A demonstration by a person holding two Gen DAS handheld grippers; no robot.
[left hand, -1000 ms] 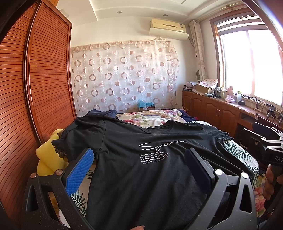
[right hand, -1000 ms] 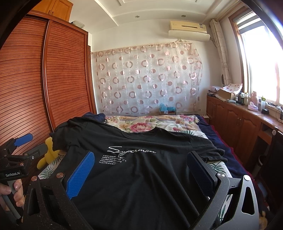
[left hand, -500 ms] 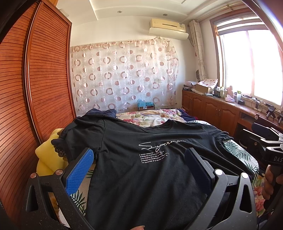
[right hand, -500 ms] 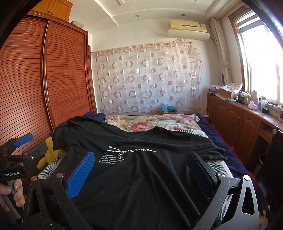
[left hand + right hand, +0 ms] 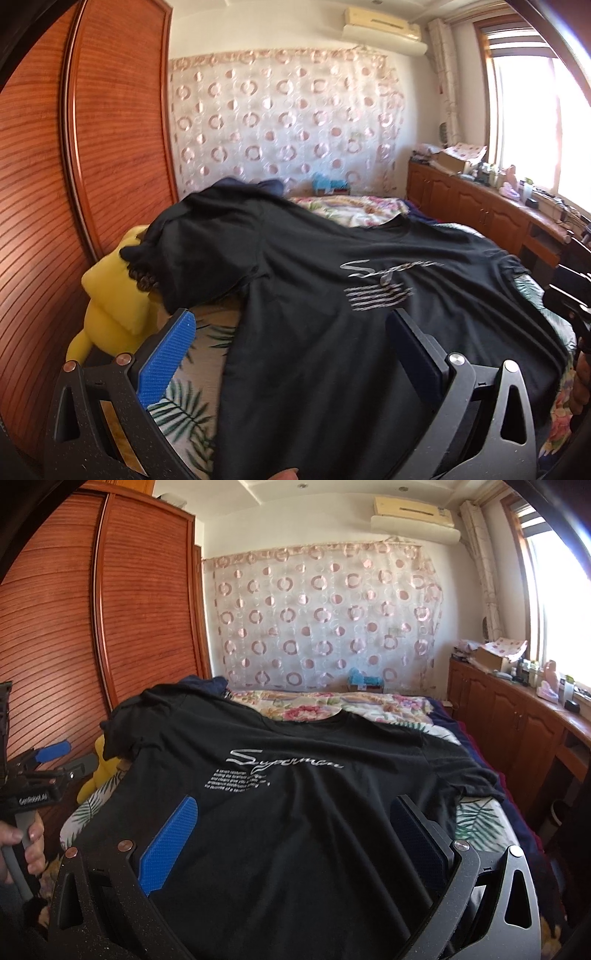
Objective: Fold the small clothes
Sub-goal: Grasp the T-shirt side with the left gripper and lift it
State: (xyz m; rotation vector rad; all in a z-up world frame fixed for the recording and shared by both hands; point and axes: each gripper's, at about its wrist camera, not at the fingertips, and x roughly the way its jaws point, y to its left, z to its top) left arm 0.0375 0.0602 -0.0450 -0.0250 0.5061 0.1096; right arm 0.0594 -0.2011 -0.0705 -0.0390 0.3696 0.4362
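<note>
A black T-shirt [image 5: 332,332] with white script print lies spread face up on the bed, collar at the far end; it also shows in the right wrist view [image 5: 295,812]. Its left sleeve [image 5: 207,251] drapes over a yellow plush toy [image 5: 110,302]. My left gripper [image 5: 291,343] is open and empty, above the shirt's lower left part, with its left finger over the bedsheet. My right gripper [image 5: 291,830] is open and empty above the shirt's lower middle. The left gripper also shows at the left edge of the right wrist view [image 5: 44,764].
A leaf-print sheet [image 5: 192,406] and floral quilt [image 5: 325,709] cover the bed. A wooden slatted wardrobe [image 5: 74,166] stands close on the left. Wooden cabinets [image 5: 517,723] with clutter run under the window on the right. A curtain [image 5: 325,616] hangs at the back.
My left gripper has swung left and moved forward, so the shirt's left sleeve and the plush toy sit nearer the centre. My right gripper has moved slightly closer to the shirt. Both stay open.
</note>
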